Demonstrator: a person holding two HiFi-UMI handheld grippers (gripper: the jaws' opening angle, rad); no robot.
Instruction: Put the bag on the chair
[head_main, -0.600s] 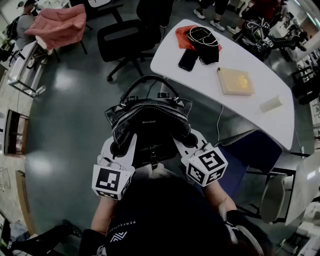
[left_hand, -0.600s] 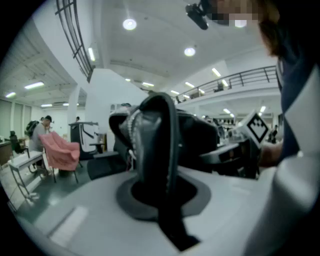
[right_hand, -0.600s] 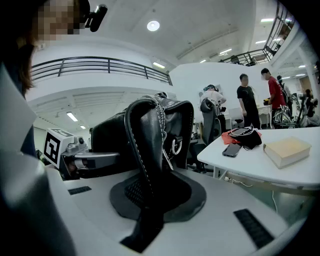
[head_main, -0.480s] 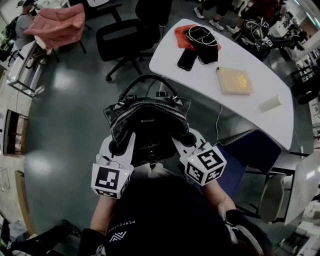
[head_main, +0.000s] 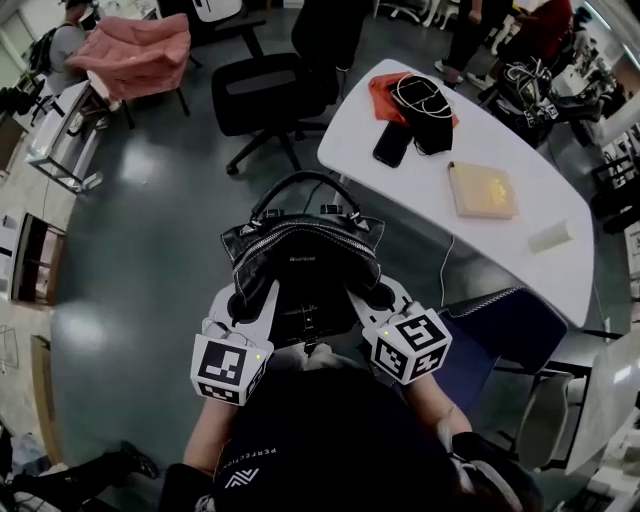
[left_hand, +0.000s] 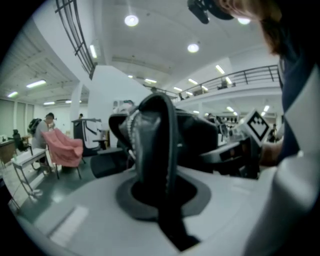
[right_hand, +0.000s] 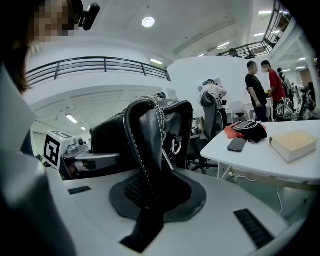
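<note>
A black leather handbag (head_main: 303, 258) with a silver zip and arched handle hangs in the air in front of me, held from both sides. My left gripper (head_main: 243, 300) is shut on the bag's left edge (left_hand: 150, 150). My right gripper (head_main: 372, 296) is shut on its right edge (right_hand: 152, 150). In each gripper view the leather fold stands pinched between the jaws. A black office chair (head_main: 270, 90) stands ahead beyond the bag, its seat bare, and shows behind the bag (right_hand: 210, 125) in the right gripper view.
A white table (head_main: 520, 250) at the right carries a phone (head_main: 390, 145), a black and red bundle (head_main: 420, 98), a tan book (head_main: 483, 190) and a white cup (head_main: 548, 237). A pink-draped chair (head_main: 135, 55) stands far left. People stand beyond the table (right_hand: 260, 90).
The bag and both grippers have shifted slightly forward and right in the head view; the black chair and table appear closer. Both grips are unchanged.
</note>
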